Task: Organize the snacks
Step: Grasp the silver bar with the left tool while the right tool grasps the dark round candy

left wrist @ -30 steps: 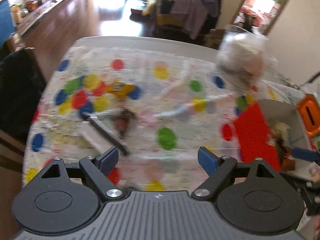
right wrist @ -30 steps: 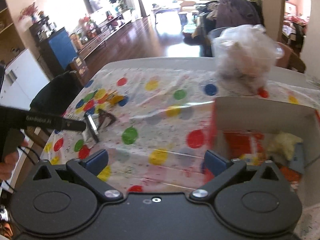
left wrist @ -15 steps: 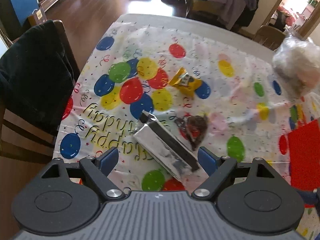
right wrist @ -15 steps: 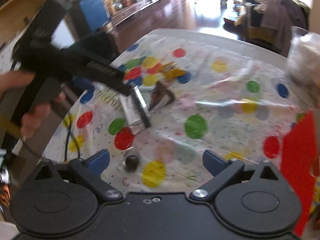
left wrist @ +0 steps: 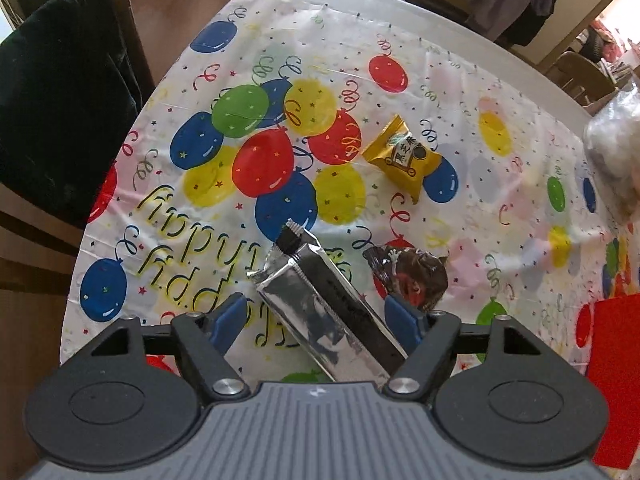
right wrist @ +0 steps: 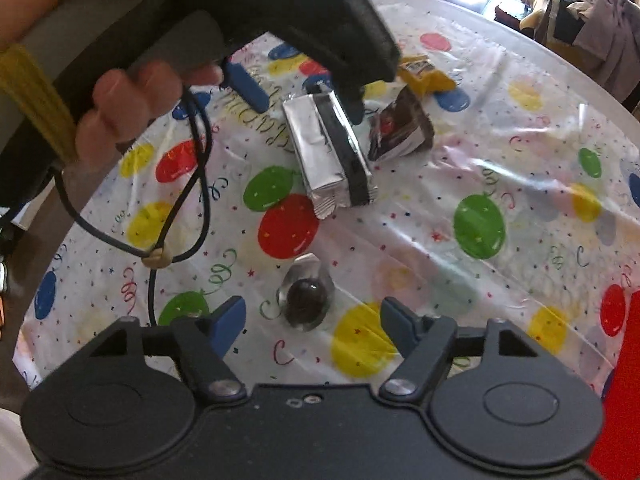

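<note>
A silver and black snack pack (left wrist: 320, 304) lies on the balloon tablecloth between the fingers of my open left gripper (left wrist: 318, 318); it also shows in the right wrist view (right wrist: 330, 152). A brown wrapper (left wrist: 412, 276) (right wrist: 400, 128) lies just right of it, and a yellow packet (left wrist: 402, 158) (right wrist: 424, 74) farther back. A dark round candy in clear wrap (right wrist: 306, 296) lies just ahead of my open, empty right gripper (right wrist: 310, 322). The left gripper (right wrist: 296, 80) hangs over the silver pack, its right finger hidden.
A red box (left wrist: 616, 368) (right wrist: 624, 380) stands at the right. A clear bag (left wrist: 616, 148) of food sits at the far right. A chair with a dark coat (left wrist: 64, 100) stands at the table's left edge. A black cable (right wrist: 180, 208) hangs from the left gripper.
My left gripper has come down and forward so the silver pack now lies between its fingers. My right gripper has swung left and closer to the round candy.
</note>
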Available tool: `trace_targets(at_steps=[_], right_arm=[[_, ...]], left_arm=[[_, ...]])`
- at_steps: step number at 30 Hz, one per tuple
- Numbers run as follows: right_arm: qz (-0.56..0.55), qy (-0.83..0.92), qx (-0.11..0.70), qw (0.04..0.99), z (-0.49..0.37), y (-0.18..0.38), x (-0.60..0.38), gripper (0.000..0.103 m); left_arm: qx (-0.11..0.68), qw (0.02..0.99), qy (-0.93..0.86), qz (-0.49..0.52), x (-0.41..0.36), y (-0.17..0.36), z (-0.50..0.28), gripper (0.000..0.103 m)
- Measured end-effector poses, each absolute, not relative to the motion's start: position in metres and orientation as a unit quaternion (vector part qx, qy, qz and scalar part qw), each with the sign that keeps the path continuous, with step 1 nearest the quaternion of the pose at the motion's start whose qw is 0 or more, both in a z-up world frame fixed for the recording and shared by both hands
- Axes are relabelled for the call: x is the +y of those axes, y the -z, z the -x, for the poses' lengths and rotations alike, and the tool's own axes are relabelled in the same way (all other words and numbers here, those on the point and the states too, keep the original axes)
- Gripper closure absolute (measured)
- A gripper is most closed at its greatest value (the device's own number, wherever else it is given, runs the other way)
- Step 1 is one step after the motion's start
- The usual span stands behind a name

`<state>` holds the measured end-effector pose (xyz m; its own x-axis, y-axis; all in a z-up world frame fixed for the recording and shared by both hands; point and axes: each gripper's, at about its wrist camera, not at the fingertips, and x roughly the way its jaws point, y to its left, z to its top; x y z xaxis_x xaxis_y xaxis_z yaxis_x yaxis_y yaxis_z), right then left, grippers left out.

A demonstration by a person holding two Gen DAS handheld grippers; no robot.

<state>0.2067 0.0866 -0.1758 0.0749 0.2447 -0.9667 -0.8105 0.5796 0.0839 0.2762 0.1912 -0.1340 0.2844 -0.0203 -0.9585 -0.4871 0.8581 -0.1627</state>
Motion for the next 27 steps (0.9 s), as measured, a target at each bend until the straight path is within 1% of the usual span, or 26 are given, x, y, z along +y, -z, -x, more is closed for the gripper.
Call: trace_targets(at_steps=[2, 4, 7, 11, 16, 22, 23, 25, 27], right_arm=[[0.257, -0.382, 0.56, 0.689, -0.206, 0.178, 0.089, 0.032], [0.258, -0.38, 0.56, 0.69, -0.207, 0.18, 0.091, 0.037], [0.265, -0.373, 0.558, 0.692, -0.209, 0.183, 0.093, 0.043], [0.273, -0.369, 0.559, 0.691, -0.207, 0.188, 0.098, 0.046], [0.286, -0.376, 0.547, 0.691, -0.196, 0.192, 0.102, 0.05], [0.274, -0.377, 0.546, 0.696, -0.191, 0.194, 0.1, 0.056], [0.272, -0.375, 0.544, 0.699, -0.191, 0.193, 0.099, 0.058], [0.274, -0.37, 0.538, 0.706, -0.19, 0.192, 0.096, 0.068], [0.27, -0.37, 0.536, 0.709, -0.192, 0.192, 0.093, 0.069]], left_arm=[[0.58, 0.768, -0.15, 0.226, 0.19, 0.137, -0.279, 0.032], [0.583, 0.765, -0.153, 0.227, 0.189, 0.14, -0.283, 0.032], [0.588, 0.761, -0.159, 0.222, 0.187, 0.145, -0.287, 0.038], [0.592, 0.756, -0.162, 0.227, 0.187, 0.151, -0.286, 0.04], [0.589, 0.766, -0.162, 0.203, 0.179, 0.151, -0.286, 0.041], [0.582, 0.777, -0.152, 0.187, 0.177, 0.151, -0.282, 0.045], [0.58, 0.779, -0.15, 0.186, 0.178, 0.15, -0.28, 0.047], [0.578, 0.781, -0.147, 0.186, 0.18, 0.15, -0.277, 0.052], [0.575, 0.784, -0.141, 0.19, 0.182, 0.149, -0.273, 0.057]])
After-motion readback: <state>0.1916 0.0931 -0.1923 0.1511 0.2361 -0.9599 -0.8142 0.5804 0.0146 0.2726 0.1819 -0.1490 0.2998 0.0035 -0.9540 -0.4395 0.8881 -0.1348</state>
